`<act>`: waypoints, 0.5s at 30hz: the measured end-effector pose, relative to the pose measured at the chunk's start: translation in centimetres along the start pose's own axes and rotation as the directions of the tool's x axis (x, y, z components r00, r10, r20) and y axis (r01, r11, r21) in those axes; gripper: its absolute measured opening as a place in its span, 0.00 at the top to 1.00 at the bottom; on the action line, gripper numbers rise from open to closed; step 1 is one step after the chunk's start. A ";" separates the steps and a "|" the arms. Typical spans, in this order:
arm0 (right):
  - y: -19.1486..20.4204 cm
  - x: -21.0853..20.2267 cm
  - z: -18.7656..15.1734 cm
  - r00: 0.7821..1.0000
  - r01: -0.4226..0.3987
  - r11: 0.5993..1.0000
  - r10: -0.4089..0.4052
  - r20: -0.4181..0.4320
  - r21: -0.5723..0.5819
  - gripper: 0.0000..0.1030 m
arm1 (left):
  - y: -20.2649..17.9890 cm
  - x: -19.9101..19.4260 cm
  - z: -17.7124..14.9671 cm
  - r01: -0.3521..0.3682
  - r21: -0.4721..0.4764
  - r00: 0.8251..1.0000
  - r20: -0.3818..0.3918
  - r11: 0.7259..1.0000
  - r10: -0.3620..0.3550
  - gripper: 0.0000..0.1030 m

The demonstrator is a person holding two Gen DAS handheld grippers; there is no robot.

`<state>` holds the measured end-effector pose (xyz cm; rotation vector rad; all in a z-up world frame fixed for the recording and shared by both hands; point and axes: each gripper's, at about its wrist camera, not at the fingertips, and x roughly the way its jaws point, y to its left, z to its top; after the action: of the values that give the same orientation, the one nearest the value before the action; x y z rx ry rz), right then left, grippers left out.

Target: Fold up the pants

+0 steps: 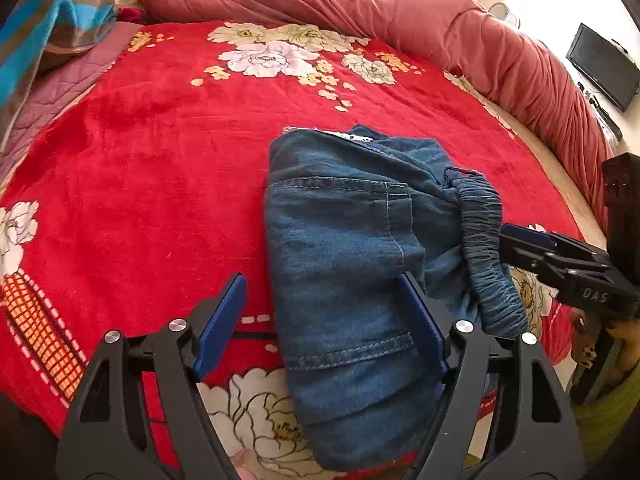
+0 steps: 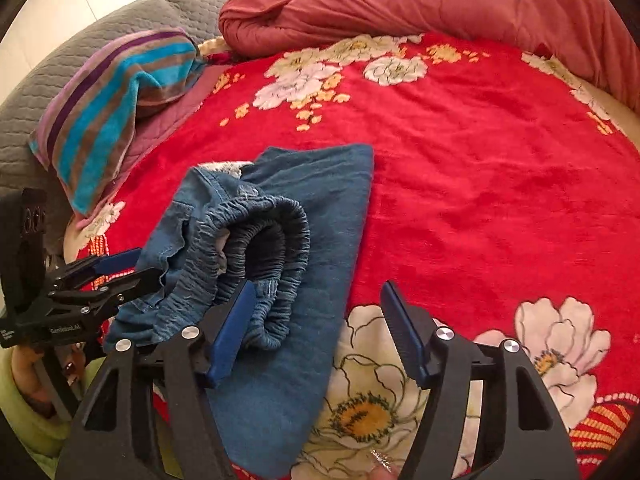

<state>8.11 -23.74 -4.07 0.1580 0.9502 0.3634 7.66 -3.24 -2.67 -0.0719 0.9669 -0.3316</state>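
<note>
Left wrist view: your left gripper (image 1: 322, 322) hangs with its jaws spread wide over the near end of the folded pants (image 1: 348, 280), gripping nothing. The denim bundle lies on the red floral blanket (image 1: 160, 152), long axis running away from you, elastic waistband (image 1: 486, 252) down its right side. Your right gripper (image 1: 516, 244) comes in from the right edge, its tips at the waistband; whether they touch it is hard to make out.

Right wrist view: your right gripper (image 2: 316, 332) is spread too, blue fingers (image 2: 234, 332) over the pants (image 2: 304, 216), nothing between them. The waistband (image 2: 260, 240) is bunched up near the left finger. Your left gripper (image 2: 132, 268) reaches under the pants' left edge, tips hidden by cloth. The pants' near end is cut off by the gripper body
</note>
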 end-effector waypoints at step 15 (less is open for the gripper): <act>0.7 2.7 1.0 0.997 -0.075 0.996 0.075 -0.024 -0.038 0.49 | -0.2 2.0 0.8 0.052 -0.013 0.998 -0.032 0.999 -0.052 0.53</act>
<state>10.16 -22.10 -5.39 0.1548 0.9605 0.4534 9.30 -4.15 -3.81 -0.1034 1.0000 -0.3753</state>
